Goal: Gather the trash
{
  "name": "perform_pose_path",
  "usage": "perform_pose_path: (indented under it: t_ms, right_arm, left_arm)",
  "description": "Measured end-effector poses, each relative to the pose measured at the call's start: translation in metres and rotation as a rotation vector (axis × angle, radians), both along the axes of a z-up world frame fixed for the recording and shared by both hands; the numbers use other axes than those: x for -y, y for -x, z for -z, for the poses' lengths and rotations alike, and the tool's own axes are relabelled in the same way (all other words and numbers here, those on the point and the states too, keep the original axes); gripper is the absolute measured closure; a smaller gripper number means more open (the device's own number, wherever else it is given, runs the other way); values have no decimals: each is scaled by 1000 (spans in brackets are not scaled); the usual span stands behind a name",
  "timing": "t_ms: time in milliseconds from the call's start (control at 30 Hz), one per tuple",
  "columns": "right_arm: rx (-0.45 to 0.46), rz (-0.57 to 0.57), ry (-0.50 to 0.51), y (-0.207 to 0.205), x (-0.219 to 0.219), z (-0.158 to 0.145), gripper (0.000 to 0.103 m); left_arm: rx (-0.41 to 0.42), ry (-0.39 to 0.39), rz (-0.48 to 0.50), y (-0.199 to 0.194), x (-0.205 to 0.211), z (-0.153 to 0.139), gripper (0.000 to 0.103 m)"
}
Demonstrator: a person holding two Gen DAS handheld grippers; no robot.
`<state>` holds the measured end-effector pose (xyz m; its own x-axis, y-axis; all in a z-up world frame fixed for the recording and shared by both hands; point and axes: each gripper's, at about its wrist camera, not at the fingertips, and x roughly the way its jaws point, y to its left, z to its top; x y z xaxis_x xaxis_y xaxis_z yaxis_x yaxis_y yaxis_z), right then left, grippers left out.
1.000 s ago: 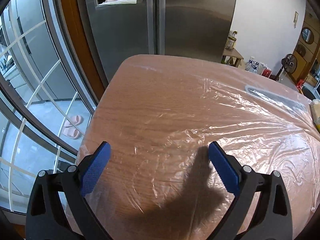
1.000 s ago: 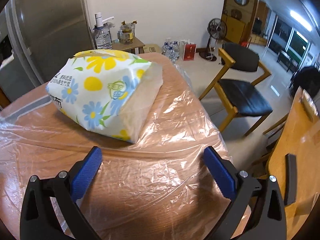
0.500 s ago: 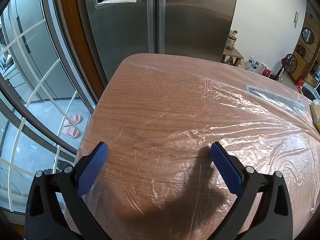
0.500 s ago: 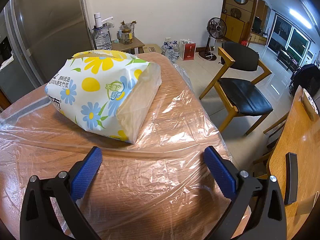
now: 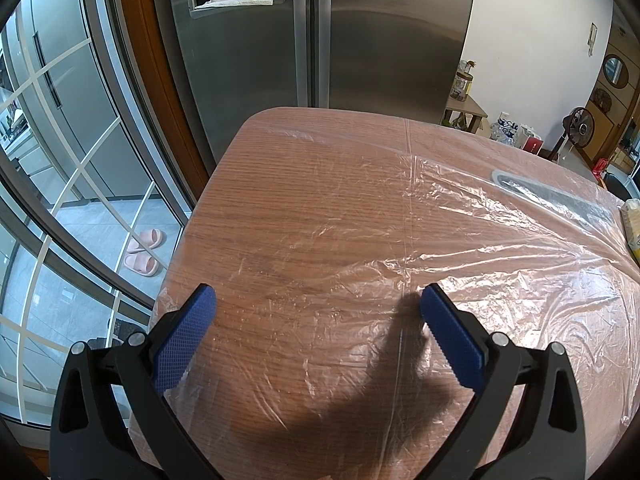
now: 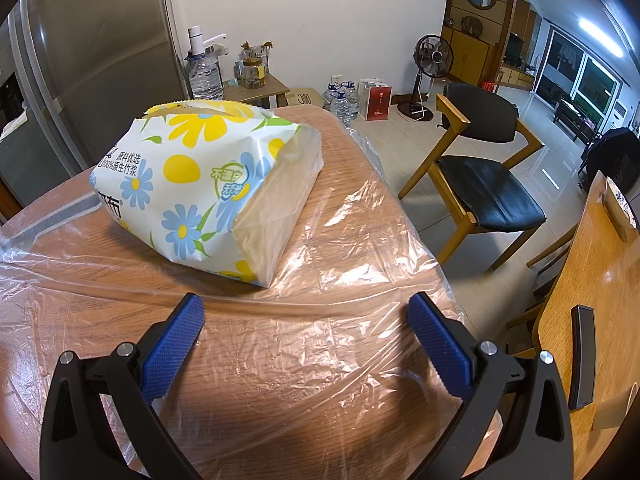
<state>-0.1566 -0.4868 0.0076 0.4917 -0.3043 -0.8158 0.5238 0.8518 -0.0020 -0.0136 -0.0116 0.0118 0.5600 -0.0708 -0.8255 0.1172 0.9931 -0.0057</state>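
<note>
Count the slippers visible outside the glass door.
2. Both pink slippers lie side by side on the tiled floor beyond the glass door, left of the table: one farther away, one nearer. Others may be hidden behind the door frame.

1. Tissue pack (image 6: pixel 192 188), flowered wrapper on the table: Chinese print "原料优选" over "100%原生竹浆".
2. Same pack, lower left edge: large character "布", cut off.
3. Green-and-yellow round badge on the pack: too blurred to read.
</note>
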Motion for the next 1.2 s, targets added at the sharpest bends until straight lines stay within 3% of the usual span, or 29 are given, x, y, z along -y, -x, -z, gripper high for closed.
perform_pose_path:
  t_ms: [1200]
  right_arm:
    - [0, 0, 0, 0, 0, 0, 4]
  left_arm:
    - [0, 0, 0, 0, 0, 0, 1]
